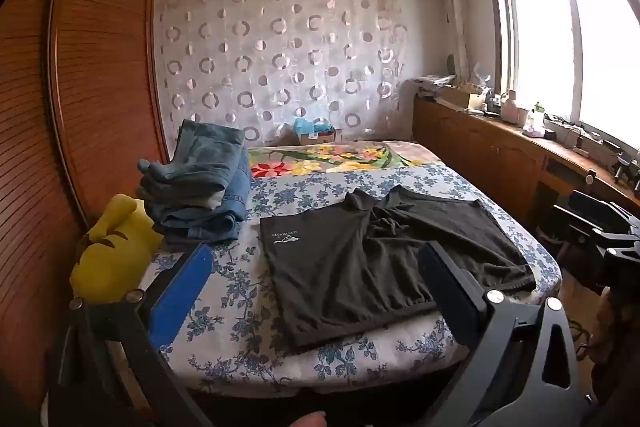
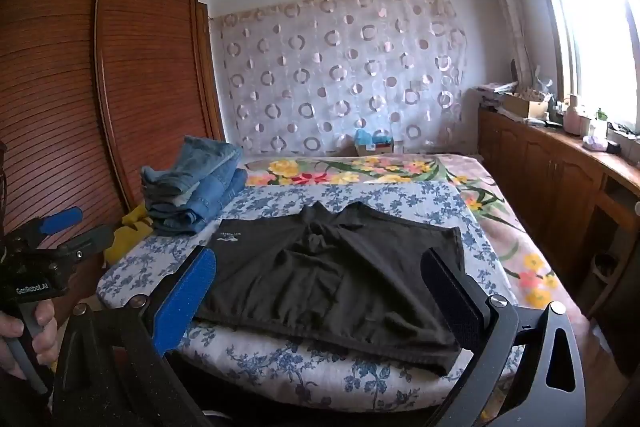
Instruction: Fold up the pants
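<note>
In the left wrist view, the left gripper [image 1: 316,275] is wide apart and holds nothing; the black pants [image 1: 376,259] lie flat on the bed [image 1: 240,347]. In the right wrist view, the right gripper [image 2: 324,283] is also released above the pants [image 2: 328,275], beside folded jeans [image 2: 196,187].

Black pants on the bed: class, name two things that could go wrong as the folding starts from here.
1. The black pants lie bunched at the crotch, so a fold may trap wrinkles.
2. The stack of jeans sits close beside them; a sweep by the open left gripper might topple it.
</note>
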A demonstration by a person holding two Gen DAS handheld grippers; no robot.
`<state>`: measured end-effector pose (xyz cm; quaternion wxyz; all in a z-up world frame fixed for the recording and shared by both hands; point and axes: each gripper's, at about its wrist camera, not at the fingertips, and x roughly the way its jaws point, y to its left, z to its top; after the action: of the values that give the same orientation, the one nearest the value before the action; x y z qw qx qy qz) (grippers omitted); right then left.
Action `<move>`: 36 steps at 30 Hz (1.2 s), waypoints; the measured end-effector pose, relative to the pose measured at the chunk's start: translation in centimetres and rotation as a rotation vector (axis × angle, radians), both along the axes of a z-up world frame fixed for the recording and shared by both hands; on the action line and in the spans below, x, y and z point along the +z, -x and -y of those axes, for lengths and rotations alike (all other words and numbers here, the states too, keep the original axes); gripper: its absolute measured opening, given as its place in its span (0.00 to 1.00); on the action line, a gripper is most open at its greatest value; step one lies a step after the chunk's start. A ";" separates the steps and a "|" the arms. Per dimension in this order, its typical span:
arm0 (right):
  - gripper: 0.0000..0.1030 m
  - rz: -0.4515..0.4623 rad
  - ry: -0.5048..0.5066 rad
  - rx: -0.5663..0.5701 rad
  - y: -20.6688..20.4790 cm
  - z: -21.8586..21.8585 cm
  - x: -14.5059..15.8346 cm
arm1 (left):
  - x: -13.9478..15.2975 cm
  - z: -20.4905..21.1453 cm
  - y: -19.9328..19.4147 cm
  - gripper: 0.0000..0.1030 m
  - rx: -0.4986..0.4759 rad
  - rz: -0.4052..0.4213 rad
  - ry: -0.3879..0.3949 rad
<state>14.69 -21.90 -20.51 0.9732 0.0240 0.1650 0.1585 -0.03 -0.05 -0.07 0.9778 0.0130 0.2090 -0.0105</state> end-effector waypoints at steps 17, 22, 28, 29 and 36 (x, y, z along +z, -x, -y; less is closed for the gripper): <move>0.99 0.015 -0.002 0.001 0.3 -0.2 0.0 | 0.1 -0.2 0.2 1.00 0.012 -0.002 0.002; 0.99 0.014 -0.005 0.000 0.2 -0.2 0.0 | 0.2 -0.3 0.4 1.00 0.012 0.002 0.003; 0.99 0.014 -0.006 0.003 0.3 -0.2 0.0 | -0.1 -0.3 0.4 1.00 0.010 -0.001 0.002; 0.99 0.013 -0.005 0.001 0.3 -0.2 0.0 | -0.1 -0.4 0.5 1.00 0.010 -0.001 0.002; 0.99 0.013 -0.007 0.003 0.3 -0.2 0.0 | -0.1 -0.4 0.5 1.00 0.009 -0.001 0.004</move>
<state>14.35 -21.71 -20.53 0.9739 0.0259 0.1582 0.1608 -0.49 0.36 -0.20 0.9777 0.0102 0.2096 -0.0067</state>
